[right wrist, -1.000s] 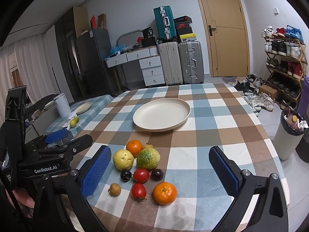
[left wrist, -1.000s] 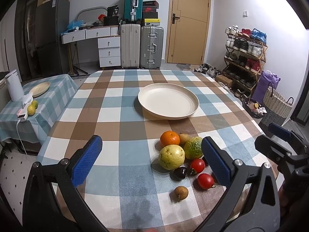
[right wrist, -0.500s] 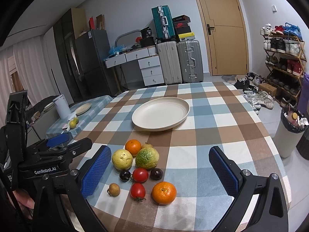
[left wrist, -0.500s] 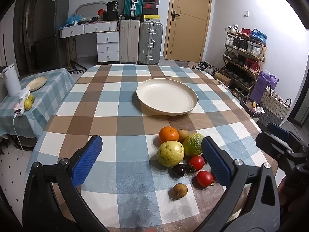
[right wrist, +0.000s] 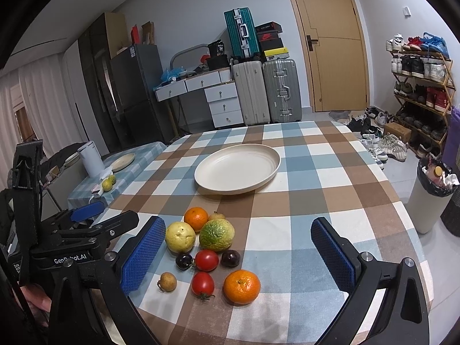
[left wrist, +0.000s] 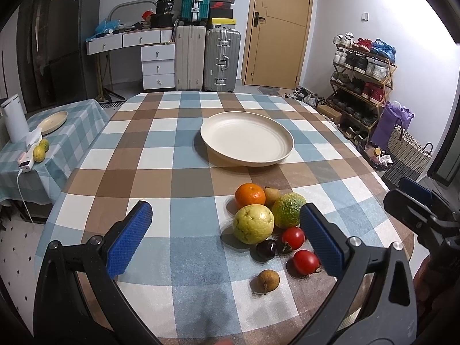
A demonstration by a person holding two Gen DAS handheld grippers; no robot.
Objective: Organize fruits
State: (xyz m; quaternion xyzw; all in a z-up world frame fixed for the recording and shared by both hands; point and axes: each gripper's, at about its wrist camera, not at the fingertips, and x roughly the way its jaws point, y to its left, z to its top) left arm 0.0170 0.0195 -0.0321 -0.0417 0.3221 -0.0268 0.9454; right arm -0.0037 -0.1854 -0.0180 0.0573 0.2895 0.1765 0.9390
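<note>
A cluster of fruit lies on the checked tablecloth: an orange [left wrist: 249, 194], a yellow guava [left wrist: 253, 224], a bumpy green fruit [left wrist: 288, 210], tomatoes [left wrist: 293, 237], a dark plum [left wrist: 266, 249] and a small brown longan [left wrist: 268, 280]. The right wrist view shows the same cluster plus a nearer orange [right wrist: 241, 286]. An empty cream plate [left wrist: 247, 138] [right wrist: 237, 168] sits beyond. My left gripper [left wrist: 227, 240] is open and empty above the near table, left of the fruit. My right gripper [right wrist: 237, 254] is open and empty, hovering over the fruit.
A side table [left wrist: 80, 120] at the left holds a white jug [left wrist: 13, 122], a small plate and two limes. Suitcases [left wrist: 221, 60], drawers and a door stand behind. A shoe rack [left wrist: 362, 80] and a bin [right wrist: 431, 198] are at the right.
Both grippers have drifted slightly; the views shift a little and the fruit sits marginally lower and closer. Both stay open and nothing on the table has moved.
</note>
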